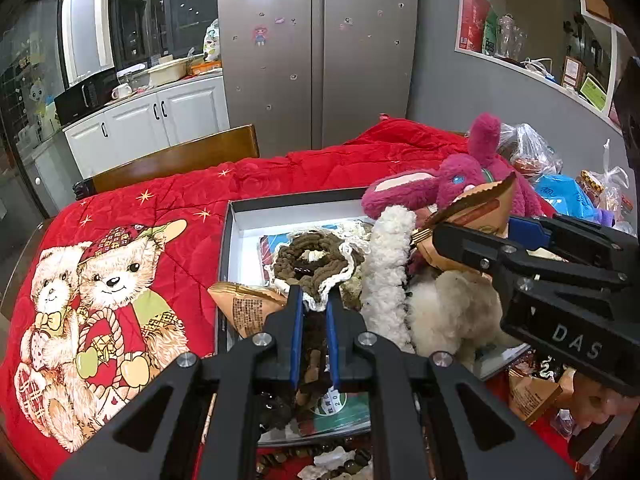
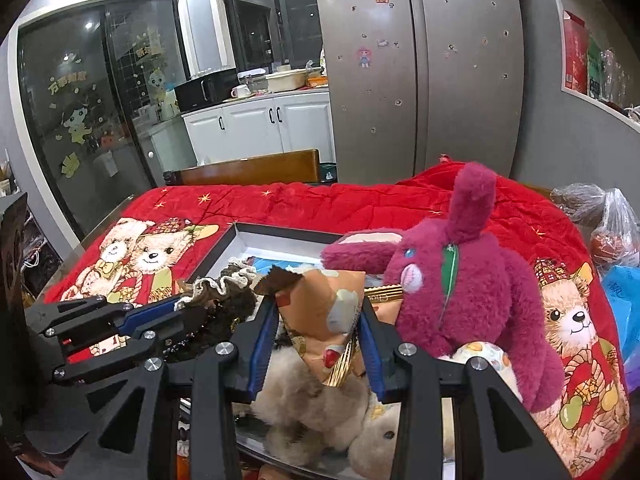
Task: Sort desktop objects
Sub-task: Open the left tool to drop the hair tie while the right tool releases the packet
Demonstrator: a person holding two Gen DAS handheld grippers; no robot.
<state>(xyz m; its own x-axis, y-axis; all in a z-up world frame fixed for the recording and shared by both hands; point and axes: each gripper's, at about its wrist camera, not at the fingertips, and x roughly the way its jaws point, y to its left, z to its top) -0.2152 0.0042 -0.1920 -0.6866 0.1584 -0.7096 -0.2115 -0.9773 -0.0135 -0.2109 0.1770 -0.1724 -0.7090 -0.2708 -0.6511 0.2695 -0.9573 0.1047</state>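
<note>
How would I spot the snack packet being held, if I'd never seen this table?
Find the red quilt with teddy bears, then the open box on it. Just left of the magenta plush rabbit, the right tongs pinch a tan paper packet, the only one lifted above the fluffy toys.

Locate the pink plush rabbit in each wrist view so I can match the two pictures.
Left wrist view: the pink plush rabbit sits upper right, behind the snack packet held by the right gripper.
Right wrist view: it stands right of centre, just right of the same snack packet.
Shared landmark: the silver fridge behind the red blanket.
</note>
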